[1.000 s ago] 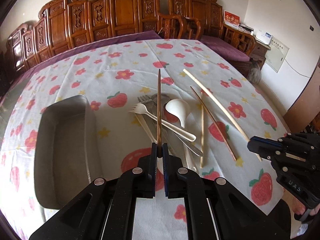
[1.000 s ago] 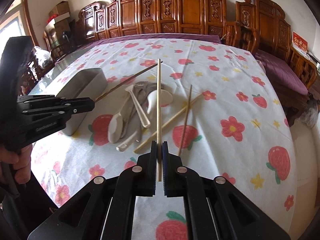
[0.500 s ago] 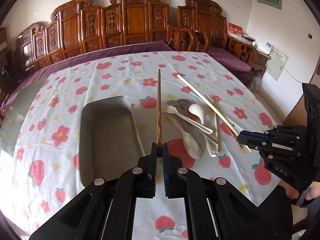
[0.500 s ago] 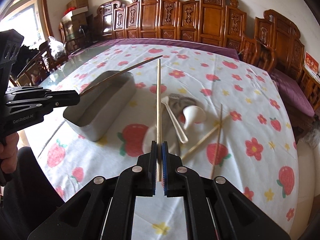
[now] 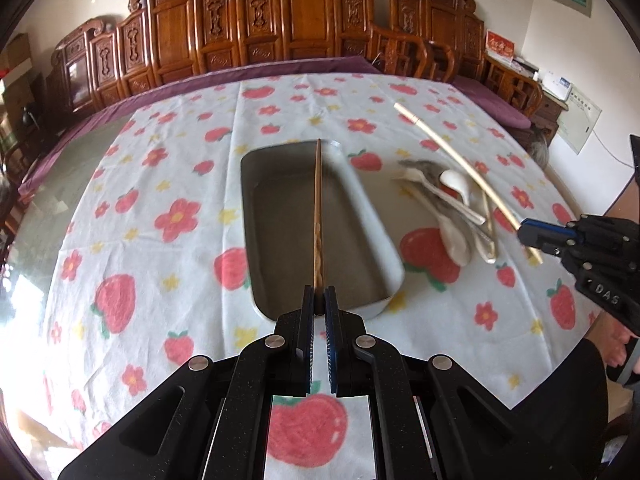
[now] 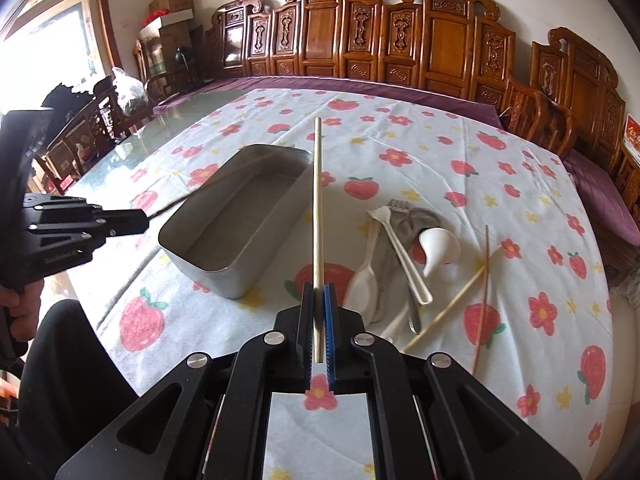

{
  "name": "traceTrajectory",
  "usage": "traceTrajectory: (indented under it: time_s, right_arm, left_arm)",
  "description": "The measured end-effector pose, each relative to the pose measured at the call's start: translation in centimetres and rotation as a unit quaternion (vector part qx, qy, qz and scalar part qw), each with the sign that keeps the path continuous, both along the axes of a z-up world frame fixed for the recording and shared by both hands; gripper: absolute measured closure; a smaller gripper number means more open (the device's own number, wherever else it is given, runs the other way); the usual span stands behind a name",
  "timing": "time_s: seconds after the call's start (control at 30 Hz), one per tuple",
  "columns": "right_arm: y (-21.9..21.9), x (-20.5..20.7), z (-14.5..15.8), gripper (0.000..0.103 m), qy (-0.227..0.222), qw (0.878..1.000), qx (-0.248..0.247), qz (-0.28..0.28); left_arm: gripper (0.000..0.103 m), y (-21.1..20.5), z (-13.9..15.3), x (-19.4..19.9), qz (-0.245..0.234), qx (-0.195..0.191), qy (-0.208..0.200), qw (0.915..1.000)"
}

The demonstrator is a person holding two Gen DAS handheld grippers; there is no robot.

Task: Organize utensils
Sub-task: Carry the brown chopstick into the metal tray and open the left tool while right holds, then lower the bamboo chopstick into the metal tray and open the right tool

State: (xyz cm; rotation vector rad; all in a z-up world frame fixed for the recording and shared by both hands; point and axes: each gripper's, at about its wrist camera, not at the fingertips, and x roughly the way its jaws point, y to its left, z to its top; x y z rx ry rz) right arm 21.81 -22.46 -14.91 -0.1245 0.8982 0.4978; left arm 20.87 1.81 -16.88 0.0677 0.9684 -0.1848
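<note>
Both tongs were pressed together, each pinching one chopstick. The left tongs (image 5: 319, 300) held the dark chopstick (image 5: 318, 216); the right tongs (image 6: 319, 300) held the pale chopstick (image 6: 318, 200). Approx. one sec. earlier the left tongs pointed over the utensil pile (image 5: 448, 208); they had since swung across the desk (image 5: 160, 184), so the dark chopstick now lay lengthwise above the metal tray (image 5: 372, 216) w/o touching it. The right tongs followed – their chopstick tip sat near the tray's far corner, not yet over the basin. Judgement: transport was nearly done for the left; the next step needed a lowering and release. Fork, spoons and two more chopsticks remained in the pile beside the tray.
</note>
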Motion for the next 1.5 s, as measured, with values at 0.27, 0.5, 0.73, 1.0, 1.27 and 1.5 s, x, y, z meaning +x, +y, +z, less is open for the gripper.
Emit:
traceTrajectory:
  time_s: [0.27,0.5,0.73,1.0,1.27,1.5]
  right_arm:
    - [1.0,0.1,0.2,0.097,0.003,1.000,-0.004,0.007]
    - [1.3,0.4,0.0,0.097,0.006,1.000,0.000,0.010]
    - [2.2,0.4,-0.1,0.097,0.009,1.000,0.004,0.013]
    - [3.6,0.8,0.2,0.097,0.012,1.000,0.001,0.016]
    - [6.6,2.1,-0.2,0.097,0.028,0.999,0.008,0.028]
    - [10.1,4.8,-1.9,0.097,0.070,0.997,0.022,0.023]
  left_arm:
    - [0.099,1.3,-1.6,1.6,0.013,0.006,0.029,0.9995]
    - [0.099,0.9,-2.4,2.5,0.012,0.006,0.042,0.9990]
    - [0.098,0.3,-2.9,3.2,0.009,0.012,0.046,0.9989]
    - [0.082,1.1,-3.1,3.3,0.023,-0.005,0.049,0.9985]
    - [0.070,2.8,-0.5,2.6,0.032,-0.012,0.010,0.9994]
    - [0.063,5.1,1.2,1.9,0.048,-0.003,-0.017,0.9987]
